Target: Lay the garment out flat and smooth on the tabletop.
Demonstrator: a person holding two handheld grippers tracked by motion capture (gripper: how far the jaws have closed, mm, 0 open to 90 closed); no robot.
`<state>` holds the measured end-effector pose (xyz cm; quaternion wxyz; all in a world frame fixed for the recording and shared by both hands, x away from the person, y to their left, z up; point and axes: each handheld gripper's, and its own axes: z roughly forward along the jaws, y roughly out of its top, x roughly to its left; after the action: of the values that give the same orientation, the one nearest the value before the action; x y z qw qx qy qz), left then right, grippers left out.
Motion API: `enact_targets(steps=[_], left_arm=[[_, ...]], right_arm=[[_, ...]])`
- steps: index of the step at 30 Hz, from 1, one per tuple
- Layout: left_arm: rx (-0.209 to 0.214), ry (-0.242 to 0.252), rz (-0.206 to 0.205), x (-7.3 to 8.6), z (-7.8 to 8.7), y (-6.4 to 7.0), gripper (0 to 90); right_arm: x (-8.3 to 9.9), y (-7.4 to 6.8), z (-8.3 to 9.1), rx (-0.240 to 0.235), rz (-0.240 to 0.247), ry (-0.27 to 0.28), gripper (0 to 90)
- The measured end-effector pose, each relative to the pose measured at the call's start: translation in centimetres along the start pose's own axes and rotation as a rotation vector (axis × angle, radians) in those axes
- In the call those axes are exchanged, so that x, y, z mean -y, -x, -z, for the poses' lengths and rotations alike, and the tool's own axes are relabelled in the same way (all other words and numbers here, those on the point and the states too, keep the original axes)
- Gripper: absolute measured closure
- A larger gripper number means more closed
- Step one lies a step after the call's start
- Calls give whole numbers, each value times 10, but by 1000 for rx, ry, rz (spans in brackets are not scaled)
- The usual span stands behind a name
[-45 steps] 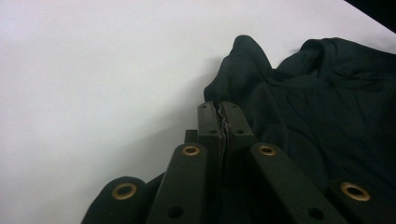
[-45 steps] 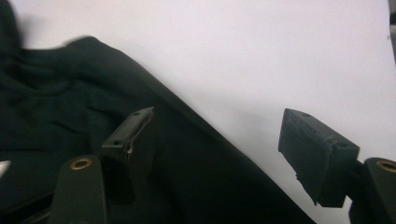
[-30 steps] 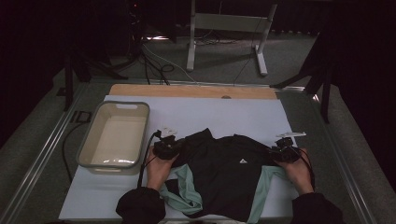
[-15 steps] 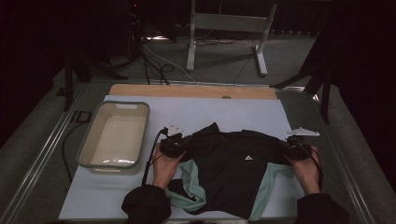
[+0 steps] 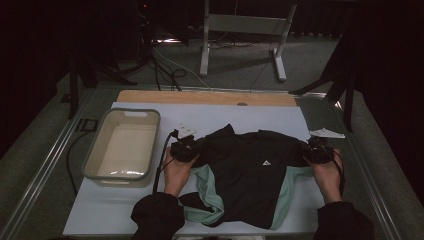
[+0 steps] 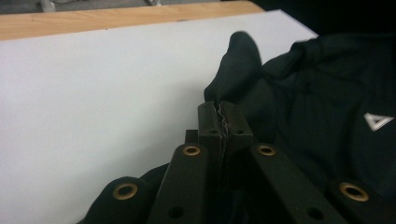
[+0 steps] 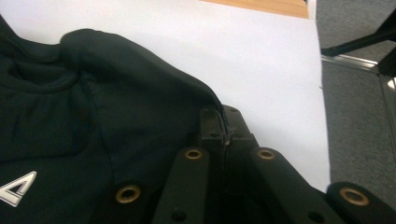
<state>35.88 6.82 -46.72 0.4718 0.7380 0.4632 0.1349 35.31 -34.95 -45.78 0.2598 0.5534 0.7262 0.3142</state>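
A black shirt [image 5: 252, 167] with mint-green sleeves and a small white triangle logo lies spread on the white table top [image 5: 260, 120]. My left gripper [image 5: 185, 148] is shut on the shirt's left shoulder edge, and my right gripper [image 5: 316, 150] is shut on its right shoulder edge. In the left gripper view the jaws [image 6: 220, 108] pinch a fold of black shirt [image 6: 299, 107], with the logo at the right. In the right gripper view the jaws [image 7: 222, 116] clamp the seam of the shirt [image 7: 93, 116]. One green sleeve [image 5: 207, 192] is bunched near my left forearm.
A beige plastic tub [image 5: 122, 145] stands at the table's left. A wooden strip [image 5: 205, 97] runs along the far edge. A small white piece [image 5: 186, 130] lies behind my left gripper, another [image 5: 327, 133] at the right edge. Cables and stand legs are on the floor beyond.
Both grippers have carried the shirt's shoulders rightward and slightly farther apart, so the shirt lies wider and flatter across the table than a second ago.
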Motion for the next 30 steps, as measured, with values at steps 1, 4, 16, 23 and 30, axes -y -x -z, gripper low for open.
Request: enact_targets(steps=[1, 4, 16, 23, 30], left_arm=[[-2, 4, 1, -1, 1, -1, 893], [-11, 15, 13, -7, 2, -6, 893], [-115, 70, 50, -46, 6, -31, 894], [-139, 95, 134, -42, 2, -37, 522], [-127, 85, 115, -28, 7, -33, 310]], right_arm=[[-2, -1, -1, -14, 5, -3, 894], [-9, -4, 0, -36, 9, 4, 894], [-39, -10, -1, -20, -22, 79, 894], [-42, -23, -13, 34, -26, 64, 431], [-35, -28, -5, -22, -27, 52, 250]])
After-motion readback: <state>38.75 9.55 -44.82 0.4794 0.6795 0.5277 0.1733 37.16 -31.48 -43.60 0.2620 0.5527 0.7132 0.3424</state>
